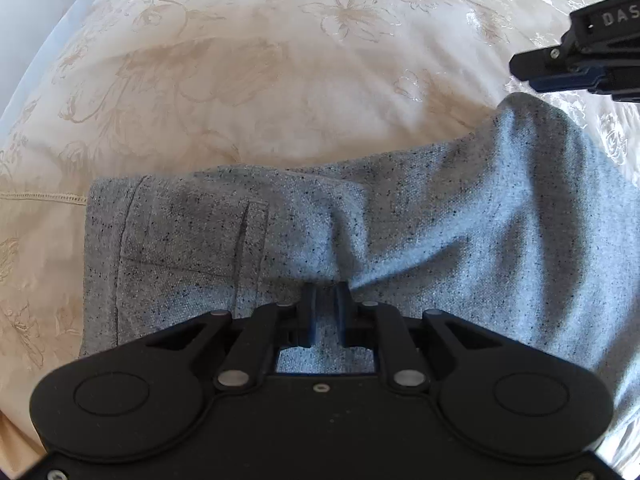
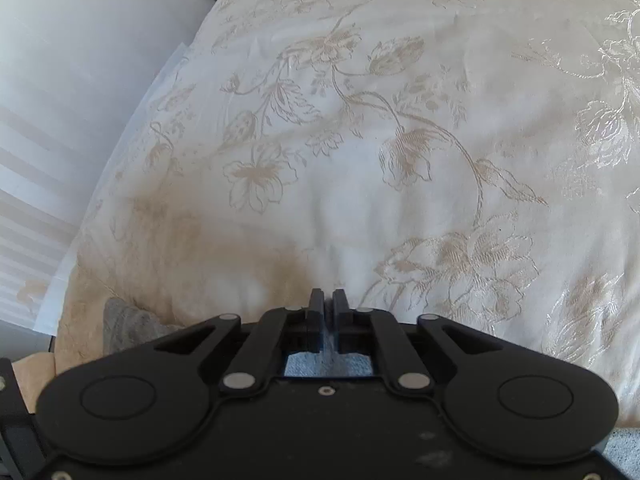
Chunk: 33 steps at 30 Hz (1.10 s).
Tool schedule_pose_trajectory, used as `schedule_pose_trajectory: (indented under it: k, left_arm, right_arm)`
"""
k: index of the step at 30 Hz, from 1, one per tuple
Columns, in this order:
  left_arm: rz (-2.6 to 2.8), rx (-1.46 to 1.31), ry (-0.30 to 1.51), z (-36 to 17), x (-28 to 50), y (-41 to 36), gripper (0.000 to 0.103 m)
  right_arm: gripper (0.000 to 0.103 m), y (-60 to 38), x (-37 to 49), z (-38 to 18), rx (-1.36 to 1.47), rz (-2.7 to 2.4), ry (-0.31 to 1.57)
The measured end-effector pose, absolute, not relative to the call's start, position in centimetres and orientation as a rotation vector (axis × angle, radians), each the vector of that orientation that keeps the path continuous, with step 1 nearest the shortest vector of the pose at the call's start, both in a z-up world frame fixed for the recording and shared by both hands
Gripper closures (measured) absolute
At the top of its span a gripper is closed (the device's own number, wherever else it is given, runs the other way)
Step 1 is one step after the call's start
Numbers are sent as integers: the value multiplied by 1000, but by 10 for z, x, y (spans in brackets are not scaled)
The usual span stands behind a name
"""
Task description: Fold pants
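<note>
- Left wrist: grey speckled pants (image 1: 400,216) spread across lower and right frame on cream floral bedspread (image 1: 248,92), left hem edge straight, raised fold upper right. Left gripper (image 1: 325,292) clamped on a fabric ridge. Bare bedspread above.
- Right wrist: right gripper (image 2: 327,300) pinched on grey cloth; pants corner (image 2: 128,326) lower left. Open bedspread ahead, bed edge at left.

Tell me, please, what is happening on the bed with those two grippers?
A person is folding grey pants on a cream floral bedspread. The left gripper is shut on a bunch of the fabric. The right gripper is also shut on the pants, lifting another part above the bed. The pants are partly doubled over, not yet a neat fold.
</note>
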<state>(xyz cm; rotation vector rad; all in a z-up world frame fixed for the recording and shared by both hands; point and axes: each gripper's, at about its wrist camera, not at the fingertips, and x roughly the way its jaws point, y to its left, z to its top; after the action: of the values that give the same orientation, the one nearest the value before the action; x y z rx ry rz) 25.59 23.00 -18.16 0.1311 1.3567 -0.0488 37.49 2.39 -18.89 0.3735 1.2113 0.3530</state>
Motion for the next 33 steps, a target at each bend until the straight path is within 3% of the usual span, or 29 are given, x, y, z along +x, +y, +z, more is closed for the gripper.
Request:
schedule_pose_trajectory:
  k: [1,2,10,16,19,22,28,33]
  left_arm:
    - [-54,122,1363,-178,256,231,82]
    - [-60,111,1365,-171,257,233,82]
    - [-219,93,1280,-136,281,187,82]
    - [-284,160,1321,-176,313,130,79]
    - [-228,183,1395,-209,330,132,80]
    - [-217,152,1404,-204,331,137,80]
    - [-252,248,1319,-165,275,142,79]
    - [-309,320,1375,-182,221,139,72]
  right_arm:
    - [79,17,373,-184,385,331,1181]
    - [78,9,369,-176,401,309,1151]
    - [78,-49,285,-150,298,168,1154]
    - [78,-50,200,-185,211,87,1266]
    - [78,-43,161,-204,145,89,1351]
    - [78,-39,131,-208,133,124,1380]
    - [79,-54,122,-182,182,114,1287]
    - [79,-101,126,-176,203,-85,1174]
